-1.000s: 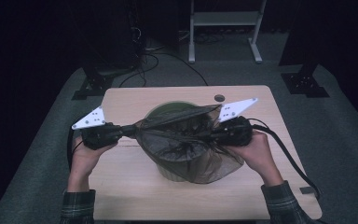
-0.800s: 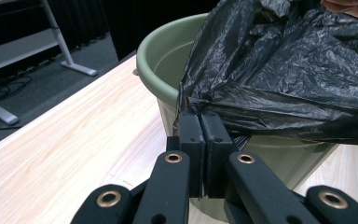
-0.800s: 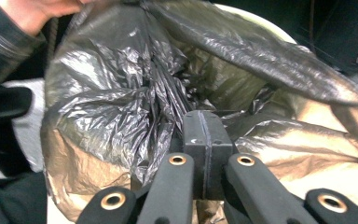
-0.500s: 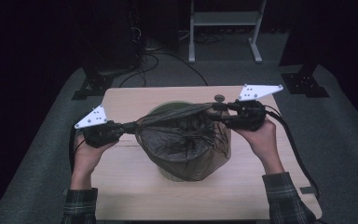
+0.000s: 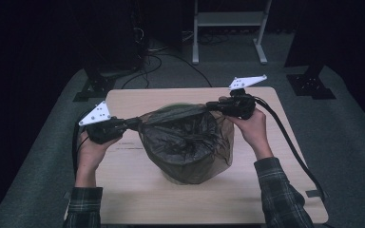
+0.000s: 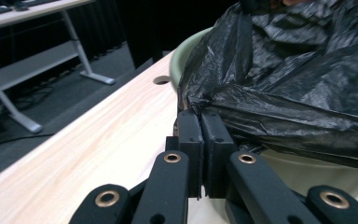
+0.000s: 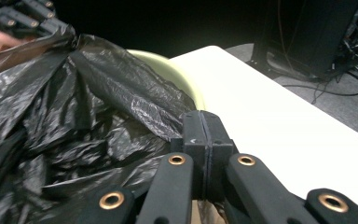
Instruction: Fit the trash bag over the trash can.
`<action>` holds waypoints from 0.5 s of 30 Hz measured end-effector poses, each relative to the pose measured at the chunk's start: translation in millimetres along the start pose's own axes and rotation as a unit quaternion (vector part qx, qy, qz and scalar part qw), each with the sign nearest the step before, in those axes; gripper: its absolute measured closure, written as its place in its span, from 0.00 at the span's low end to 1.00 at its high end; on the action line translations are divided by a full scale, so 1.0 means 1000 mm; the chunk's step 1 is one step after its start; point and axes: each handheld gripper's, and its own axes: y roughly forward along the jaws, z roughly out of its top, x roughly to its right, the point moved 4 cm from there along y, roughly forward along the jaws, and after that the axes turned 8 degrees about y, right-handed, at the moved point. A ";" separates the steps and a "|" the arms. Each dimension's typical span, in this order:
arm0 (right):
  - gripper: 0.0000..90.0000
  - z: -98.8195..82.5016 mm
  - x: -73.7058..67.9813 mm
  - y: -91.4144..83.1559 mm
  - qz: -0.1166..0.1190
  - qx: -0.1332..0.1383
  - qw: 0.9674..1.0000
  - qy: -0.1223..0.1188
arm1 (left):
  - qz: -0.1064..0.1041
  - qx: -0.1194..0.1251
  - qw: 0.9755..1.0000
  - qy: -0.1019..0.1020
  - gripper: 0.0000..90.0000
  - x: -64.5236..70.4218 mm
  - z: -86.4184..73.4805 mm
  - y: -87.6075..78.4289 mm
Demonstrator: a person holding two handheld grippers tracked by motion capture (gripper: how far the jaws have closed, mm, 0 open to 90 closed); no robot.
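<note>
Jaws of the left gripper [image 6: 200, 116] are pressed together on a fold of the crinkled black plastic bin bag [image 6: 284, 79], the film bunching out from between the black pads where they meet. Jaws of the right gripper [image 7: 204, 122] have just been closing and now sit pressed flat against each other; in the right gripper view the bag's edge runs up to their tips, pinched there, and the sheet falls away to the left in loose creases.

From the high view the left gripper [image 5: 132, 123] holds the bag's rim at the left and the right gripper [image 5: 214, 106] holds it at the far right, so the rim is drawn into a taut line between them across the top of the pale green round plastic bucket [image 5: 190, 173]. The bag [image 5: 185, 137] hangs down inside the bucket and drapes over its near wall; the bucket's green lip shows behind the film in both gripper views. The bucket stands about mid-table on the light wooden tabletop [image 5: 138, 199].

The person's left hand [image 5: 91, 147] and right hand [image 5: 252, 127] grip the gripper bodies, with plaid sleeves coming in from the bottom edge. A grey three-cornered plate tops each gripper, and a black cable trails off the right one along the table's right side.

No brand, label or readable writing shows on the bag, the bucket or the grippers. Beyond the table stands a white metal frame [image 5: 228, 19] on dark carpet.
</note>
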 end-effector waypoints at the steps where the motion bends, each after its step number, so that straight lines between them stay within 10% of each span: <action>1: 1.00 0.000 0.003 0.001 -0.005 0.003 1.000 0.003 | 0.003 -0.001 1.000 0.001 0.97 -0.002 -0.001 0.003; 15: 1.00 -0.005 0.031 0.037 -0.047 -0.011 0.998 0.033 | 0.017 -0.057 0.998 -0.004 0.97 -0.011 -0.024 0.023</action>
